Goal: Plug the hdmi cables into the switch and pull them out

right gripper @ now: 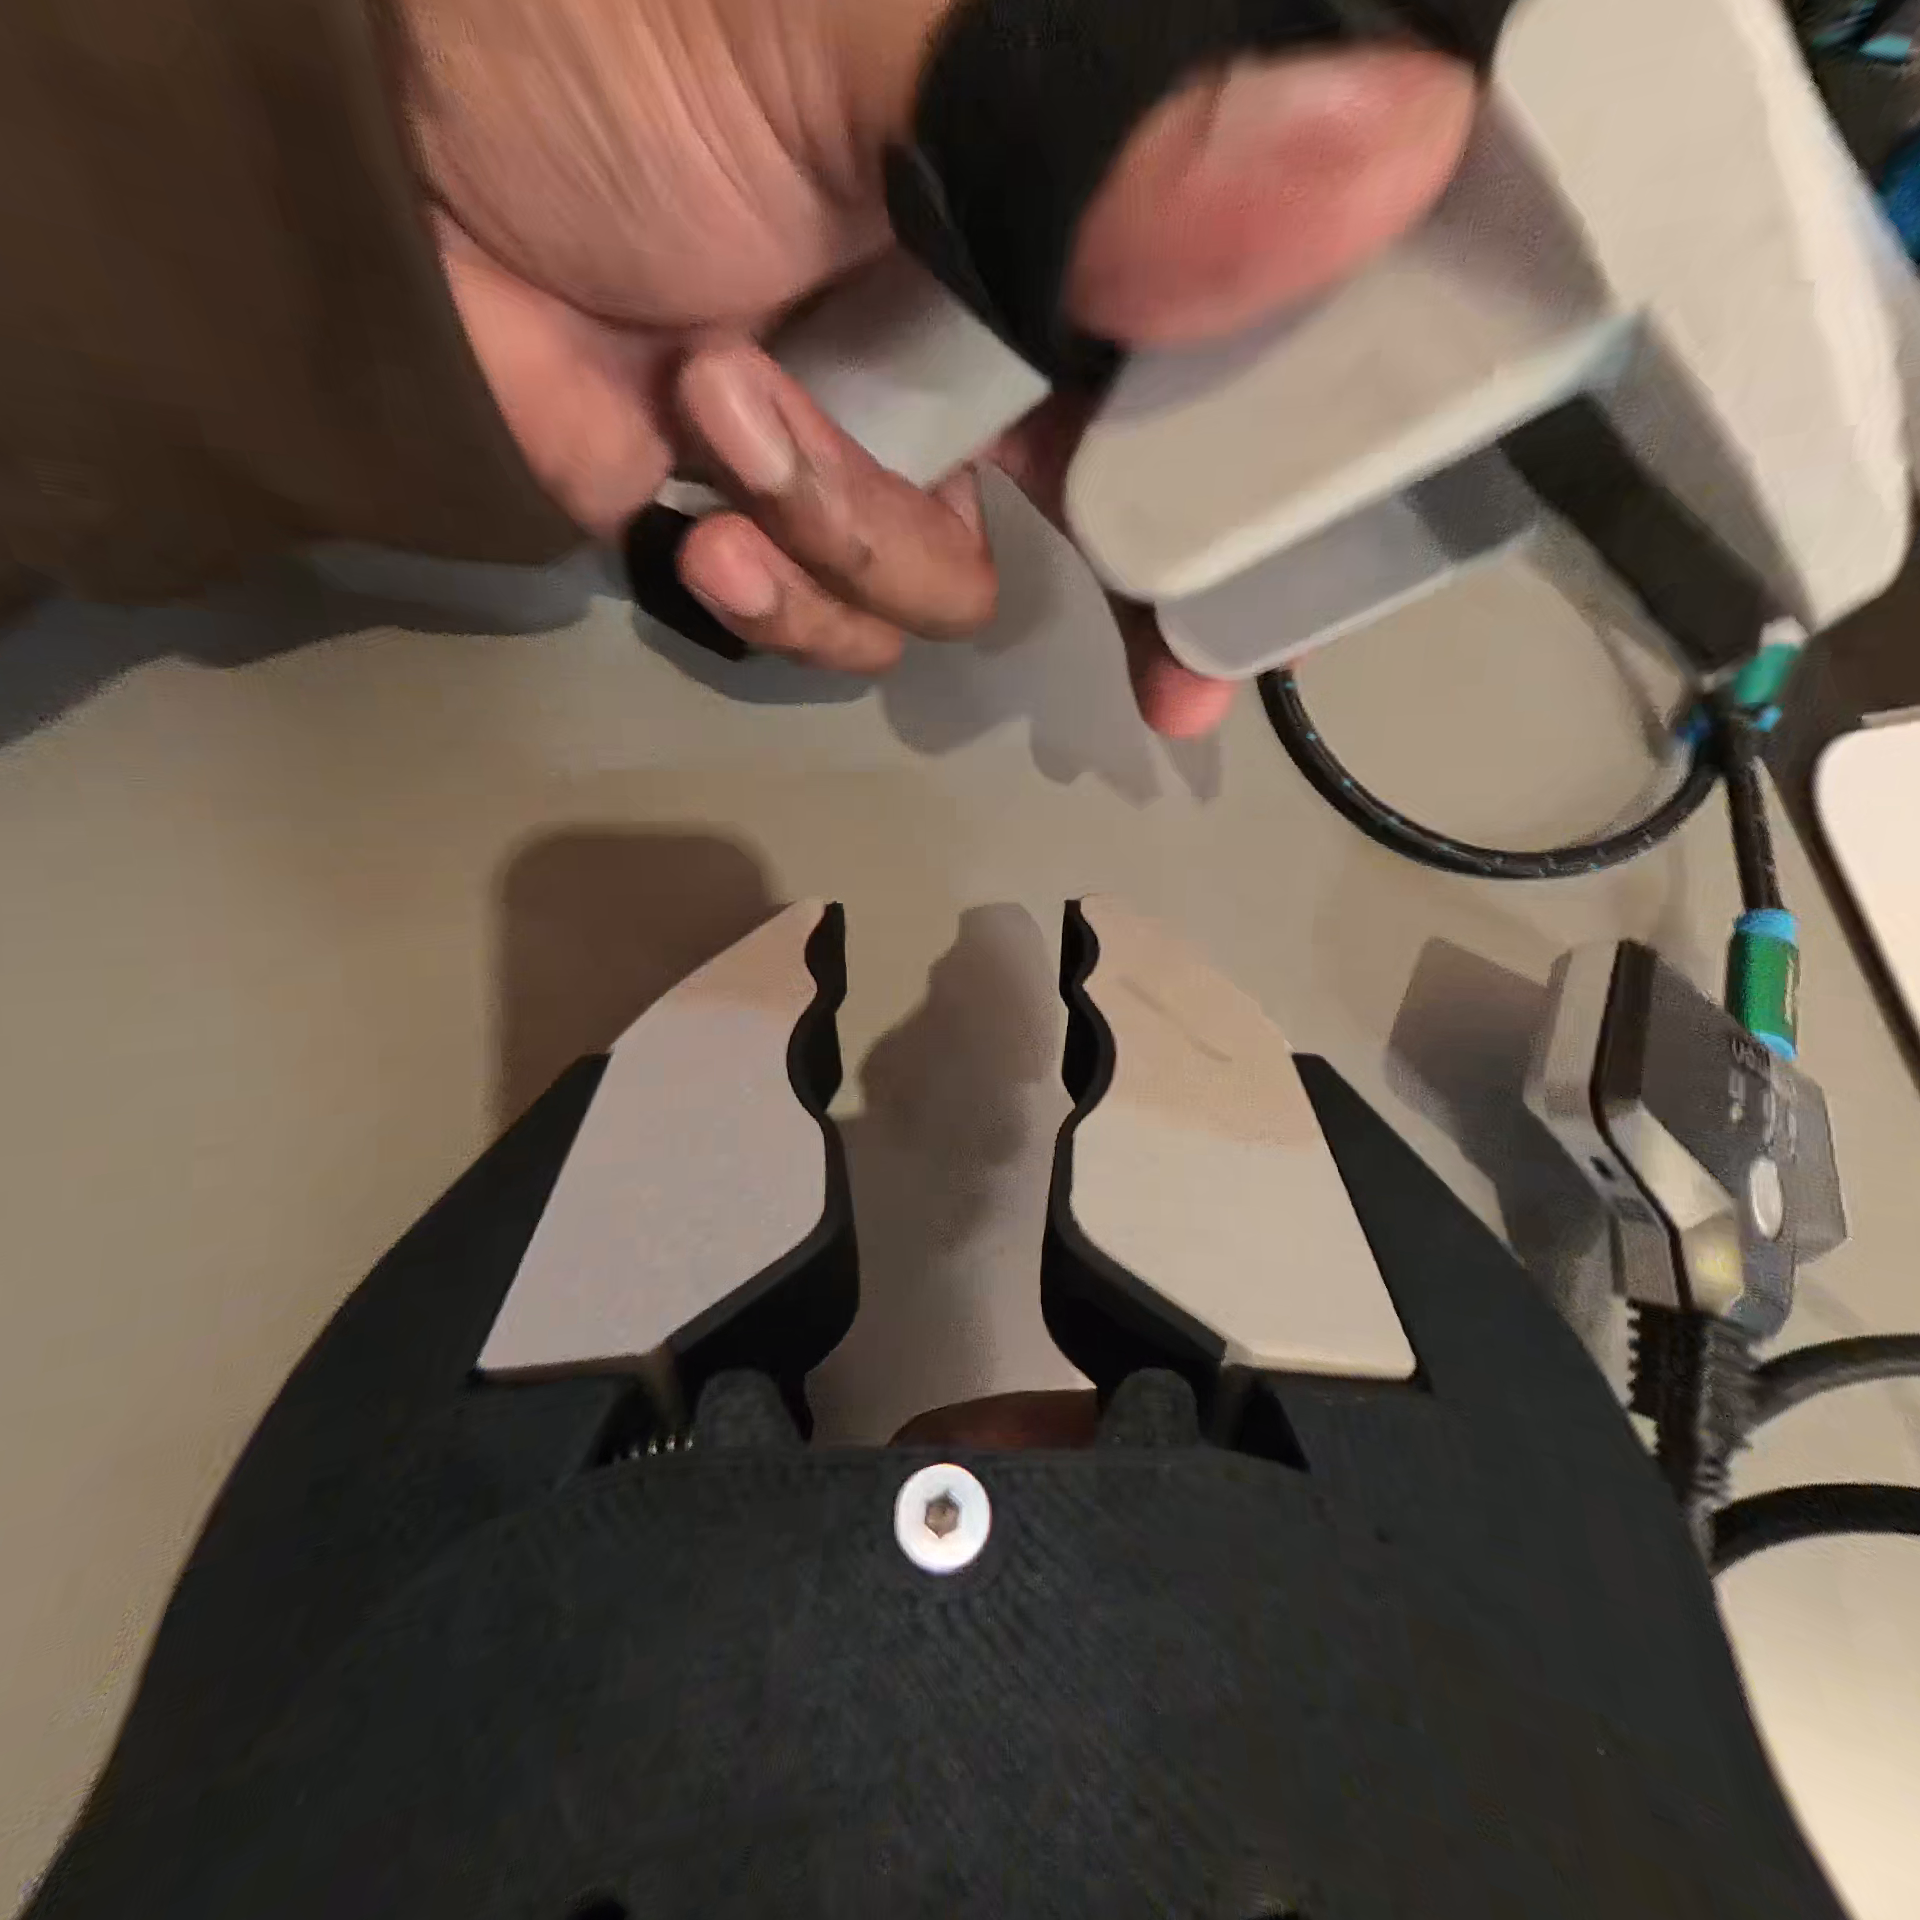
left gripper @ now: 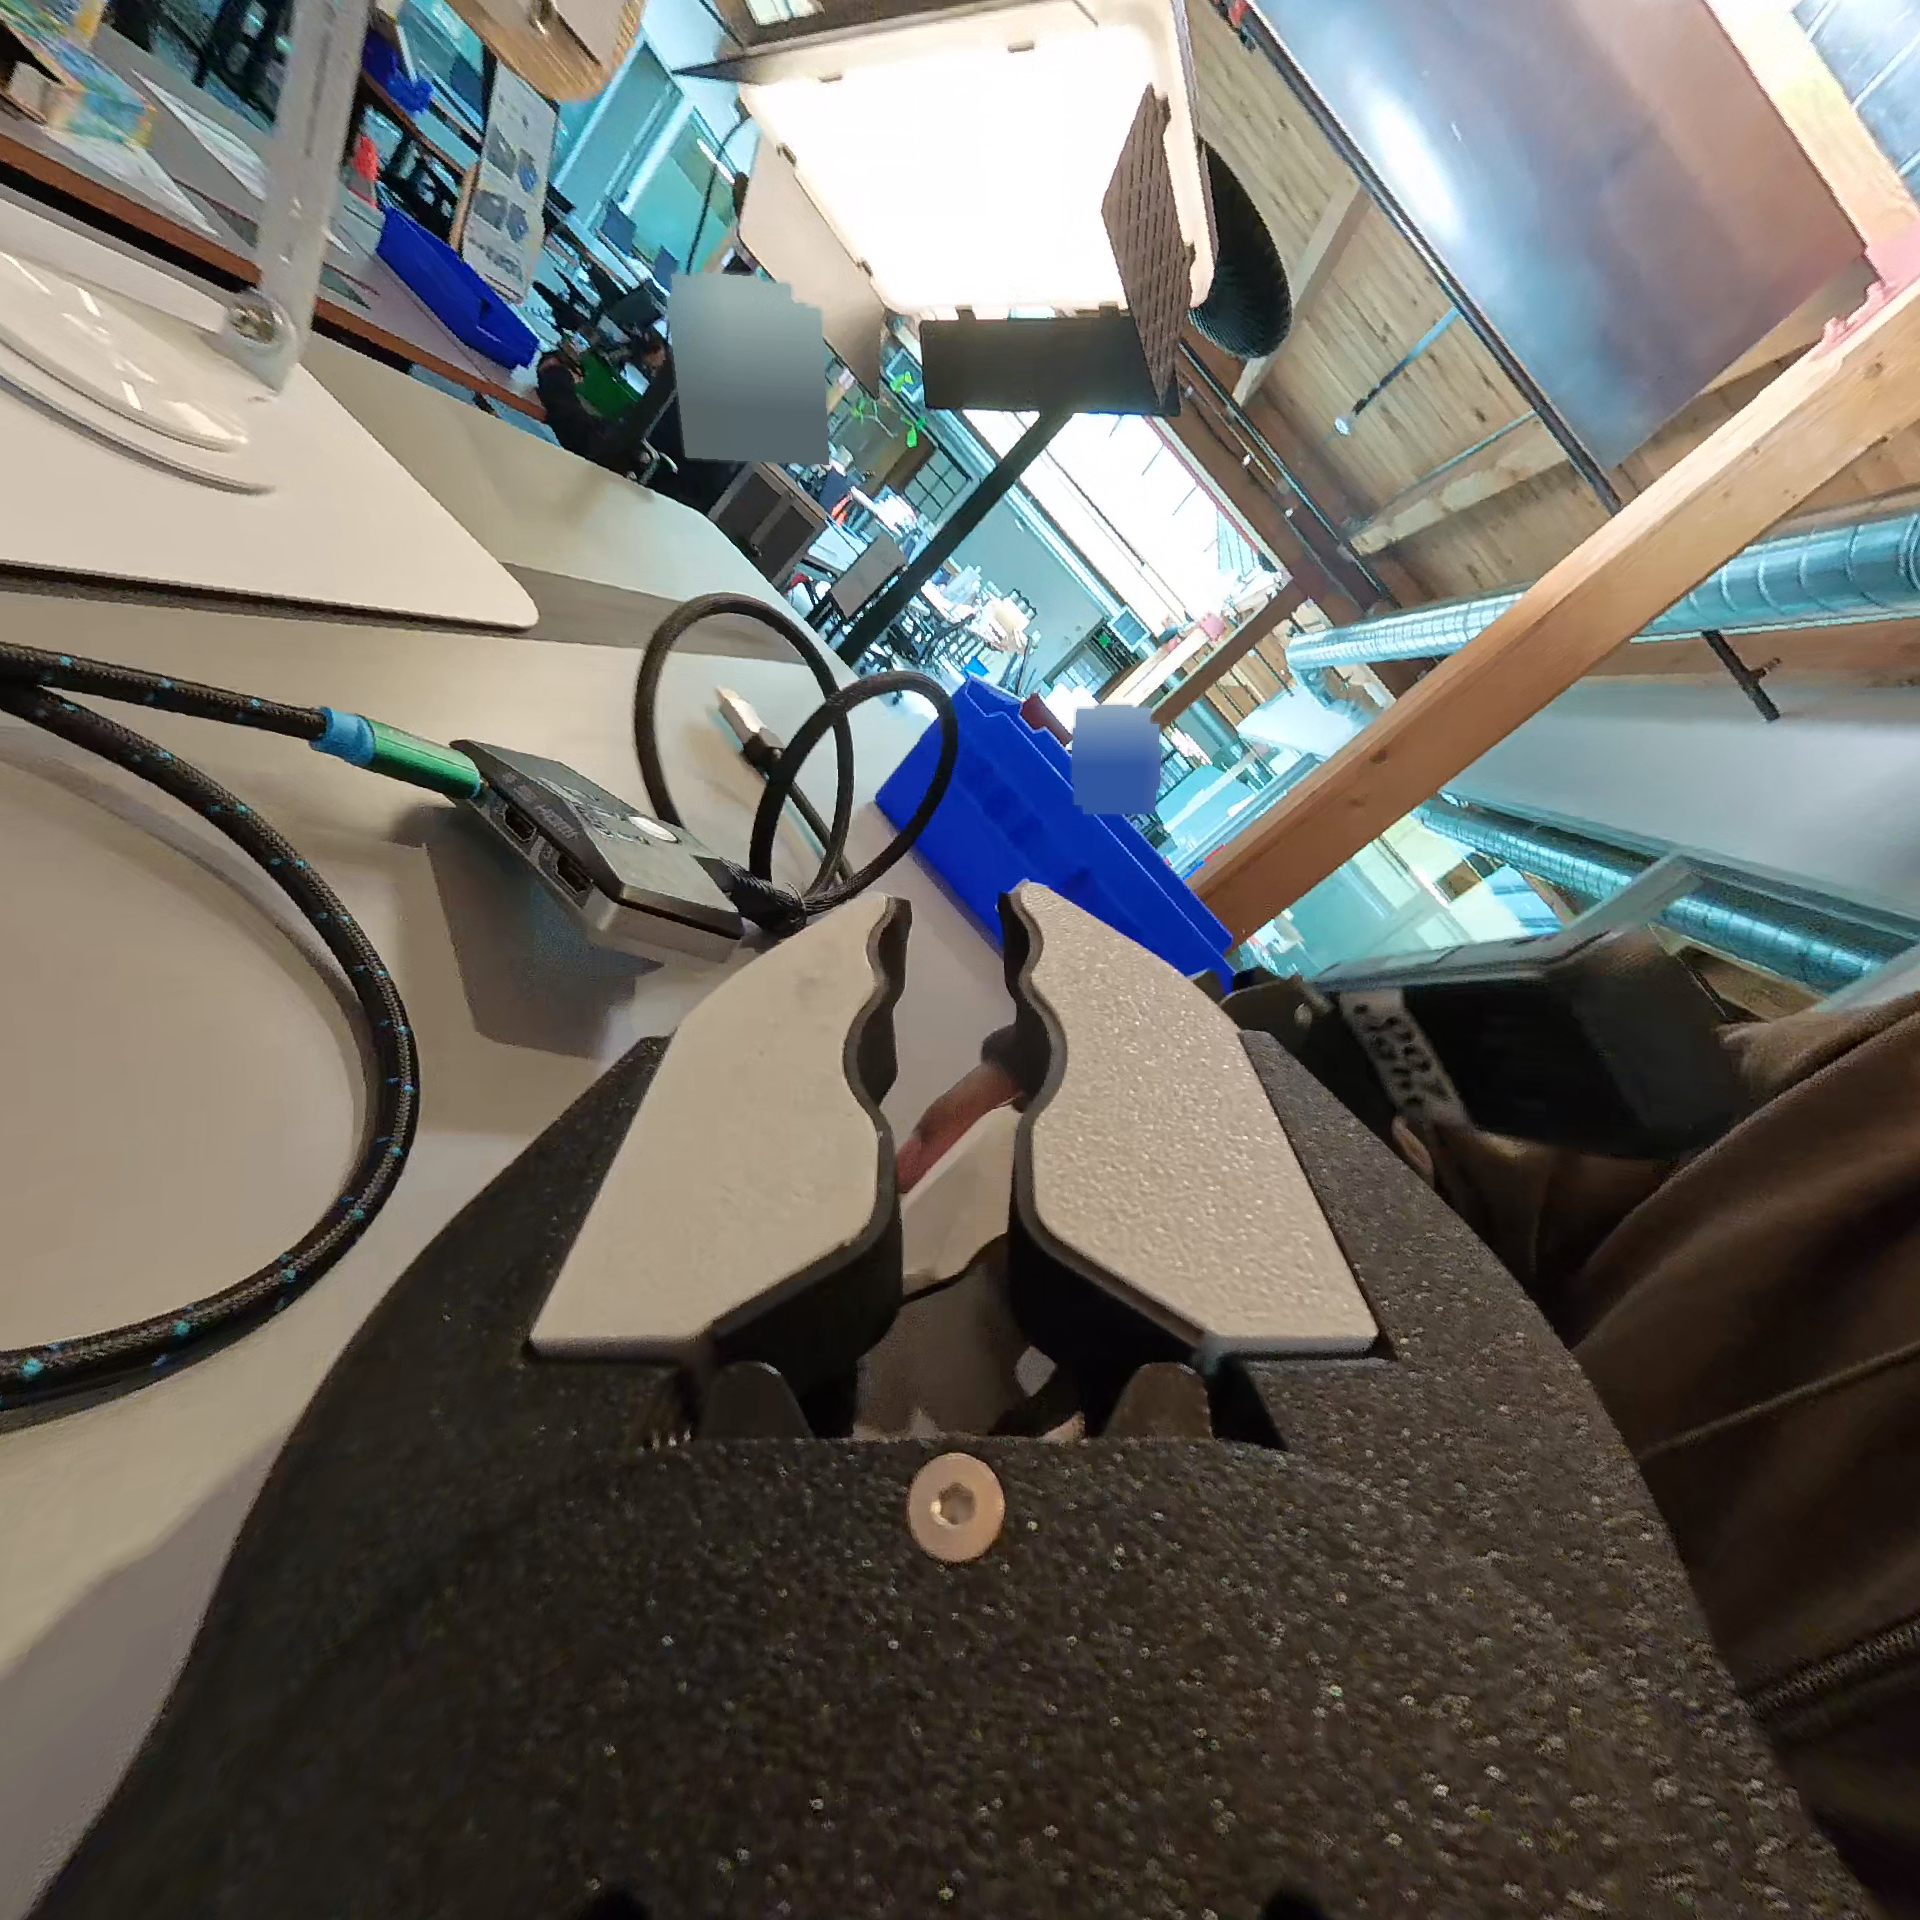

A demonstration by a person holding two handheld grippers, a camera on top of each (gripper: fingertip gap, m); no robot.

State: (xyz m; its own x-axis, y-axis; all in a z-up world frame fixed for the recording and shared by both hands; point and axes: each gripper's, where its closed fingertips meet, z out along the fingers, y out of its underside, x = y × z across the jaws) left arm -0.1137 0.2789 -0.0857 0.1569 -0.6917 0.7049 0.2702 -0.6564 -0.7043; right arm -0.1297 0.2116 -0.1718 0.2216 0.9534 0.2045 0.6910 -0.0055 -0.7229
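Black, pebbled housing fills the lower part of both wrist views, with two grey fingers reaching forward from it. On the left hand-held gripper (left gripper: 951, 914) the fingers stand a small way apart, and nothing is pinched between the tips; a reddish-brown shape shows low in the slot between them, but what it is cannot be told. Just beside its left fingertip (left gripper: 831, 935) lies the frayed black cable end of a small grey and black adapter box (left gripper: 597, 847), which rests on the pale table (left gripper: 208, 1039). A green and blue plug (left gripper: 400, 756) on a thick braided black cable (left gripper: 374, 1039) goes into the box's far end, and a thinner black cable (left gripper: 831, 769) curls in loops behind it, ending in a silver plug (left gripper: 743, 717). A blue bin (left gripper: 1039, 842) sits just past the fingertips. The right hand-held gripper (right gripper: 954, 914) is wider open, its grasp bare, with only table (right gripper: 312, 831) and shadow between the black pads. Beyond it, a hand (right gripper: 779, 364) grips the blurred grey body of the other device. To its right, well apart from the fingers, lies the same adapter box (right gripper: 1704, 1153) with its green plug (right gripper: 1761, 987).
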